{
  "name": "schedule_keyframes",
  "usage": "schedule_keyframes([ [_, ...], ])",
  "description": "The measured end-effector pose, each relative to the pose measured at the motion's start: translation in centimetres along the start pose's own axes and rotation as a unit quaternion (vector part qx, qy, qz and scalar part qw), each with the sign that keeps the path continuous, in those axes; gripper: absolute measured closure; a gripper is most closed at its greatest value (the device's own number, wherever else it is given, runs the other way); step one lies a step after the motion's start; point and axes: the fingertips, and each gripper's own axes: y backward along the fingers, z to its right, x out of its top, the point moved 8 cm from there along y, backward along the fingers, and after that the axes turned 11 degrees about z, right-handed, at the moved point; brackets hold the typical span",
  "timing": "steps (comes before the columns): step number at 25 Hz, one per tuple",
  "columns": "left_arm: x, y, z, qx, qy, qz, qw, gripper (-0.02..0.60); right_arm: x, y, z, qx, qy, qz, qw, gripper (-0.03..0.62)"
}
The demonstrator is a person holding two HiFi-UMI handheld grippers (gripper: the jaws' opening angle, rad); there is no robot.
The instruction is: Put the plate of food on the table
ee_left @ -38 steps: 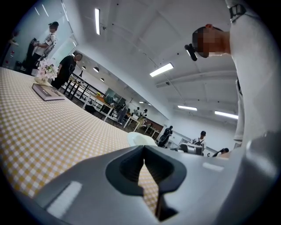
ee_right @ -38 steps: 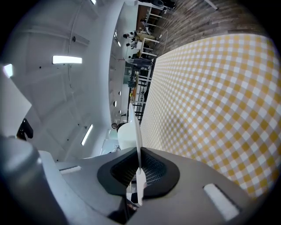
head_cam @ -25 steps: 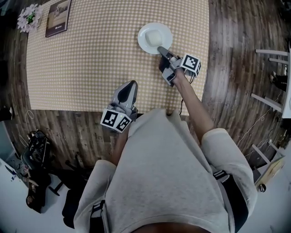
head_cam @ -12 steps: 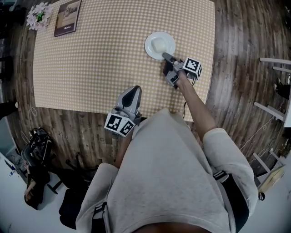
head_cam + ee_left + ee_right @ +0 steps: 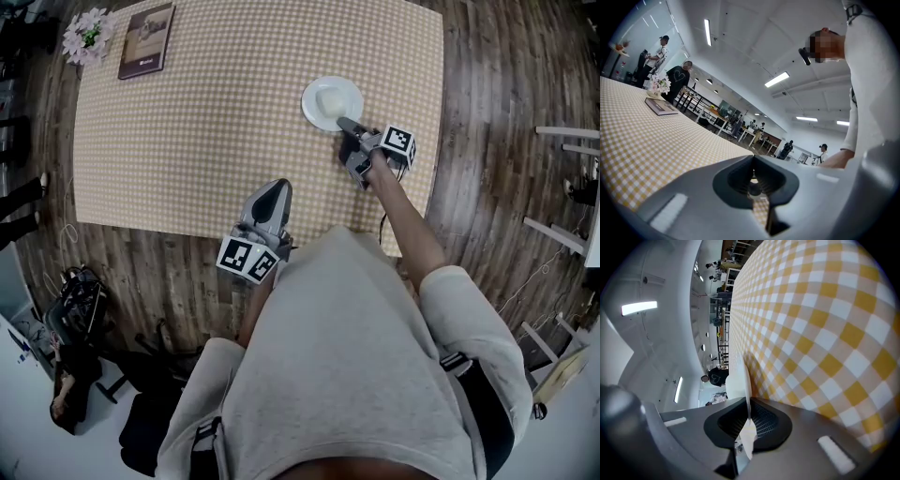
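Head view, upper centre: right gripper point(image 5: 345, 122) pinches the rim of a round white plate point(image 5: 312, 101) holding pale food point(image 5: 330, 96), over the yellow-checked counter point(image 5: 187, 122); left gripper point(image 5: 272, 187) is pressed together.

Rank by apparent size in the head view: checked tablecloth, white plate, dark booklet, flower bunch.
1. checked tablecloth, by far the largest.
2. white plate and dark booklet: they look about alike, so they are not ranked.
3. flower bunch: a little smaller, though it sits near the distorted edge, so that is unsure.
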Motion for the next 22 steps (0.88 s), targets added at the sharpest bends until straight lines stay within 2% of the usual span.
schedule_keyframes([
  [3, 0.3, -0.2, -0.1, -0.001, 0.001, 0.004, 1.0000, 0.574, -0.1, 0.0, -0.3, -0.017, -0.022, 0.011, 1.000, 0.579],
  [7, 0.6, -0.4, -0.1, -0.003, 0.001, 0.009, 1.0000, 0.574, 0.0, 0.0, -0.2, -0.002, -0.061, 0.013, 0.998, 0.577],
  [8, 0.7, -0.4, -0.1, -0.004, 0.001, 0.010, 0.9999, 0.574, 0.0, 0.1, -0.4, 0.001, -0.051, 0.012, 0.999, 0.562],
  [11, 0.9, -0.5, -0.2, -0.005, 0.001, 0.013, 0.9999, 0.574, 0.0, 0.0, -1.1, 0.019, -0.035, 0.002, 0.999, 0.461],
  [15, 0.9, -0.5, -0.1, -0.005, 0.001, 0.014, 0.9999, 0.574, 0.2, 0.1, -1.3, 0.040, -0.023, 0.000, 0.999, 0.404],
  [18, 0.9, -0.5, -0.1, -0.006, 0.002, 0.014, 0.9999, 0.574, 0.3, 0.2, -1.7, 0.040, 0.026, -0.011, 0.999, 0.384],
  [22, 0.9, -0.6, -0.1, -0.007, 0.004, 0.010, 0.9999, 0.574, -0.4, 0.1, -2.8, 0.049, 0.151, -0.048, 0.986, 0.356],
])
